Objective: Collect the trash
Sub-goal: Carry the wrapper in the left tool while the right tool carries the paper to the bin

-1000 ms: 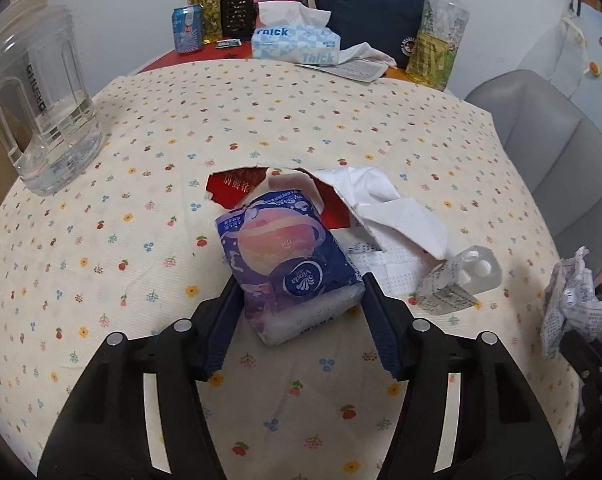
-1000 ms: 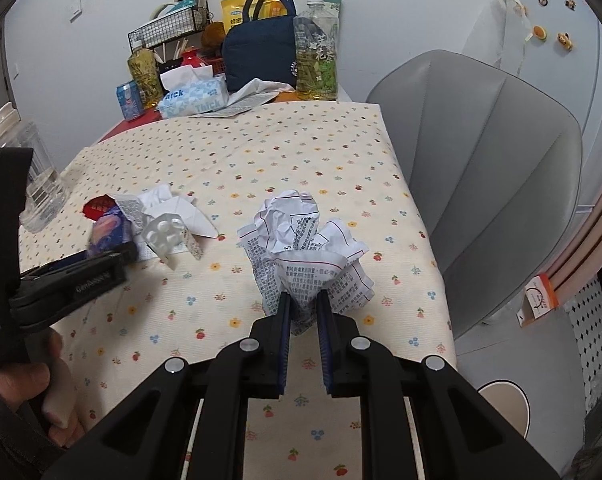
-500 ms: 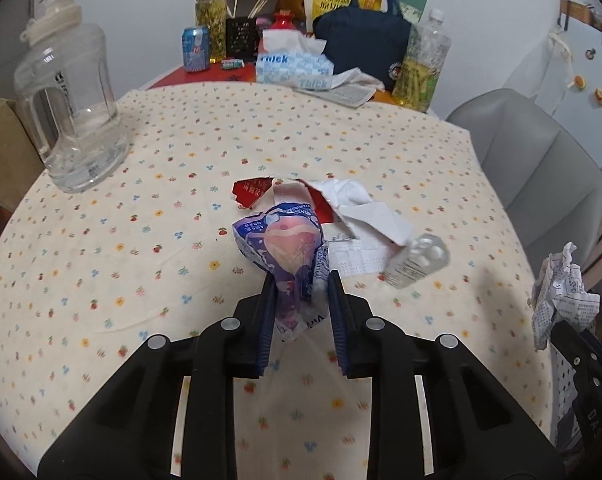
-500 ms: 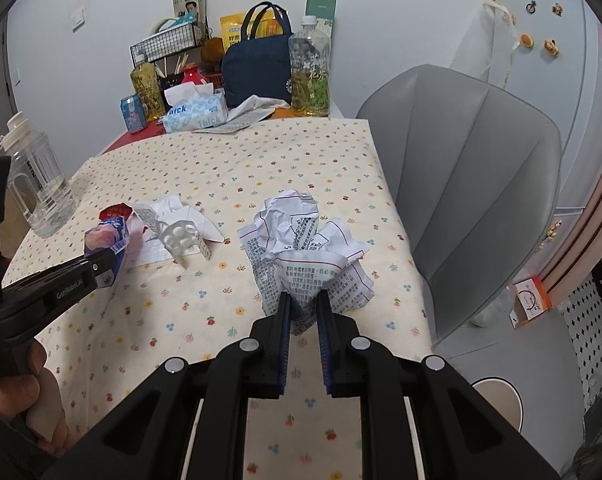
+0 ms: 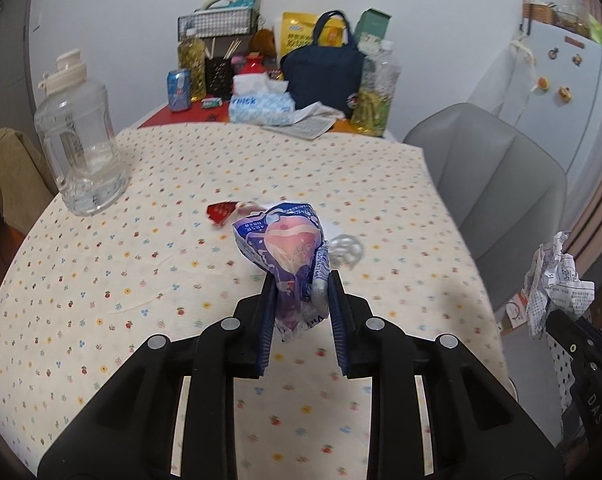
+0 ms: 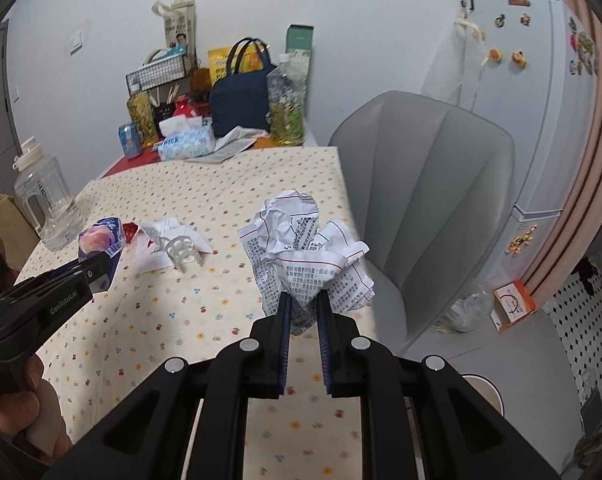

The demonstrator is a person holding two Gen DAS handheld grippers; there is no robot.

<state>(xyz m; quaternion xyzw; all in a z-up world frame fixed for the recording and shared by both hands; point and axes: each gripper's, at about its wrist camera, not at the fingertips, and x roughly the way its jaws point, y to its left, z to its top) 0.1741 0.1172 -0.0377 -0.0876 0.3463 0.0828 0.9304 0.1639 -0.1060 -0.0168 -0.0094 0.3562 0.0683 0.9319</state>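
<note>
Both grippers tilt downward above the worktop [image 5: 101,280]: left gripper [image 5: 299,300] clamps a purple packet [image 5: 279,240], right gripper [image 6: 303,312] clamps crumpled paper [image 6: 301,240].

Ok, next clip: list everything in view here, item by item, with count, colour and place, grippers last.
tissue pack: 1, purple-pink, in left gripper
crumpled paper: 1, white printed, in right gripper
blister pack: 1, silver, on tablecloth
red wrapper: 1, red, mid-table
white paper: 1, under blister pack
tablecloth: 1, cream, floral dots
water jug: 1, clear, table's left edge
tissue box: 1, blue-white, far end
bag: 1, navy, far end
bottles: 2, clear, far end
can: 1, blue, far end
chair: 1, grey, beside table
fridge: 1, pale blue, right
left gripper: black, shut
right gripper: black, shut
</note>
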